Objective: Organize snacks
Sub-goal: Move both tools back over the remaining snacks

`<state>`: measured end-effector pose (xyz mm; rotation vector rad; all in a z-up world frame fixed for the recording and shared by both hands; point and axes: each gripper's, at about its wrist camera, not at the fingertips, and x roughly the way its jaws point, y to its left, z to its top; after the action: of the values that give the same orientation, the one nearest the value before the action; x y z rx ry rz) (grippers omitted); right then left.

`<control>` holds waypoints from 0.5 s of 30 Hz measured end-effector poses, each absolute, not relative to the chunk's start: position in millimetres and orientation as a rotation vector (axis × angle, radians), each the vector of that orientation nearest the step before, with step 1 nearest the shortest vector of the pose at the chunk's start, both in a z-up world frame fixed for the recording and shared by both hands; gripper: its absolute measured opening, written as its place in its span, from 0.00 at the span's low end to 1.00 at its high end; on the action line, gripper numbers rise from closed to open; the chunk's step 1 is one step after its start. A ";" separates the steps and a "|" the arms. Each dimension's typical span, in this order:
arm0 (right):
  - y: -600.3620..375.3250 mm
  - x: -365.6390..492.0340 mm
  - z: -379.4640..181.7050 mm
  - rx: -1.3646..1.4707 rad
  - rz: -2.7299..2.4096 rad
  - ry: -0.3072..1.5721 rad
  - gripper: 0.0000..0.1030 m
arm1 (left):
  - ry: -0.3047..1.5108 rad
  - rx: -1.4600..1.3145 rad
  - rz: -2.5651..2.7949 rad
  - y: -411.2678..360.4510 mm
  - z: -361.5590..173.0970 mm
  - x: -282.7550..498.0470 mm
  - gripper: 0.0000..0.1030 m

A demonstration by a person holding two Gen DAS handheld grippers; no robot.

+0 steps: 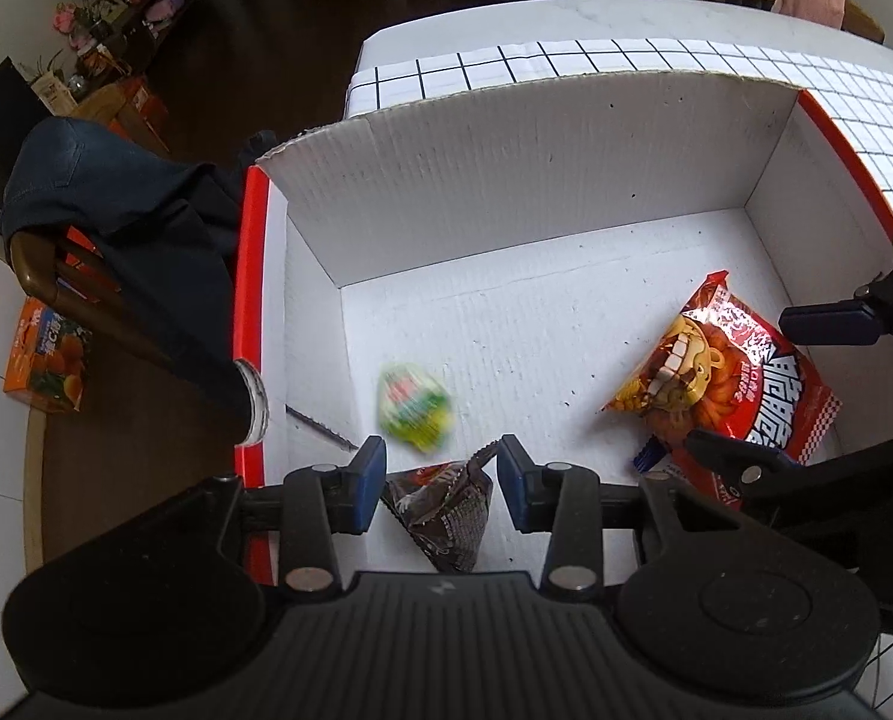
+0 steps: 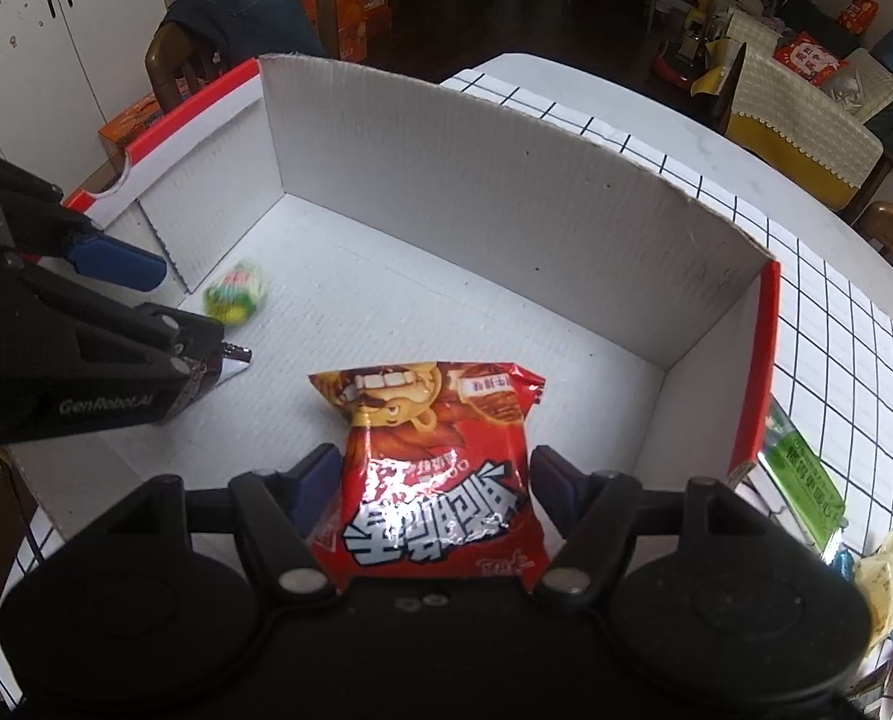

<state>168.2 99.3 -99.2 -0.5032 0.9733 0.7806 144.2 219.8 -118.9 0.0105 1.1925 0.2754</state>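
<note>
Left tongs (image 1: 440, 468) spread wide, green snack (image 1: 415, 414) blurred just ahead, bare box floor (image 1: 506, 312) beyond. Right tongs (image 2: 434, 480) spread around red bag (image 2: 440, 480); only the right view shows table snacks (image 2: 806, 480) outside the box wall.

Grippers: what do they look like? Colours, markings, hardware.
Both the left gripper and the right gripper have matte black ribbed bodies, black linkage arms with silver pivot pins, and blue finger pads. The left one's side reads "GenRobot.AI" in white. No cables or sleeves visible.
</note>
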 end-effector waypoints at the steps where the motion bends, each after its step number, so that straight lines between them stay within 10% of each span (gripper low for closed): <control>1: 97.5 168.0 -97.6 -0.492 0.780 0.971 0.67 | 1.190 0.002 0.276 220.3 -117.7 143.1 0.40; 15: 60.3 159.0 -66.6 -0.330 0.788 0.930 0.82 | 1.054 -0.053 0.288 216.5 -87.2 110.9 0.61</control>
<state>159.0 60.3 -66.6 -0.3298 0.9295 0.7884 110.9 216.5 -87.2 -0.0527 1.0535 0.2876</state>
